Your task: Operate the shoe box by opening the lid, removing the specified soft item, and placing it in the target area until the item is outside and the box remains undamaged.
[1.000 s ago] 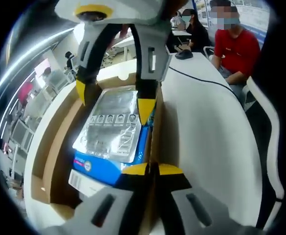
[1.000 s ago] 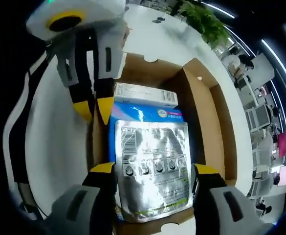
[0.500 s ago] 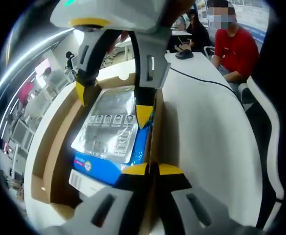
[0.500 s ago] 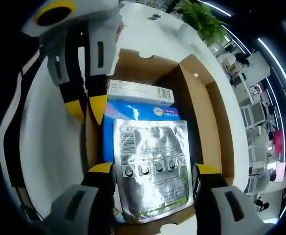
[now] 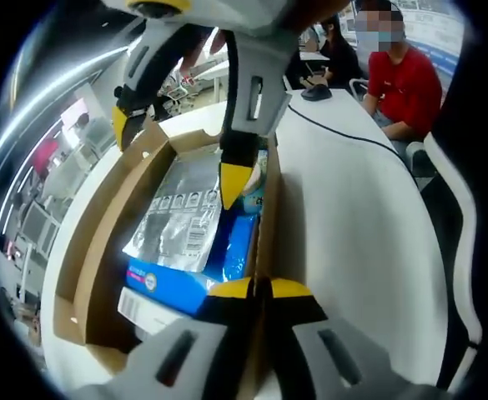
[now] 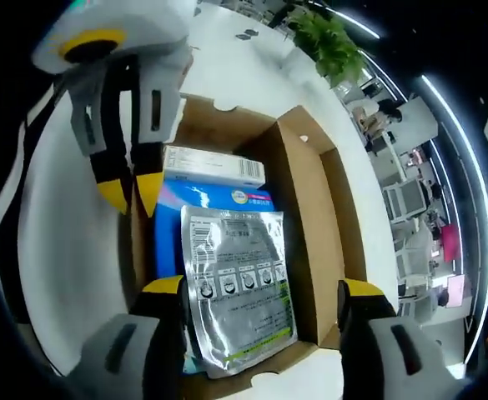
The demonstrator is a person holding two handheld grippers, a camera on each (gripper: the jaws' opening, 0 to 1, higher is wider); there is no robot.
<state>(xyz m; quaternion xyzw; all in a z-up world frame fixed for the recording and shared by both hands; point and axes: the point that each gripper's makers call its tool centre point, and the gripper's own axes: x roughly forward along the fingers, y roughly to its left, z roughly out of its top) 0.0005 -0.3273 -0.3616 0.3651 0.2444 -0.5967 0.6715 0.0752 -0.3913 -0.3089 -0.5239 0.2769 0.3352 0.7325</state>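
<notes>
box: open brown cardboard shoe box (image 6: 327, 208) on the white table (image 5: 352, 225) | item: shiny silver soft pouch (image 6: 237, 296) lies inside the box on a blue pack (image 6: 218, 197) | left gripper (image 5: 257, 290): jaws pinched together on the box's side wall | right gripper (image 6: 260, 292): jaws wide apart, either side of the pouch, not squeezing it

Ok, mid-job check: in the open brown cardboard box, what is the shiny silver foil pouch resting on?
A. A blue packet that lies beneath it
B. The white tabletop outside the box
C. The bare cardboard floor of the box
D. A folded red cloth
A: in the right gripper view the silver foil pouch lies on top of a blue packet, inside the open brown cardboard box.
</notes>
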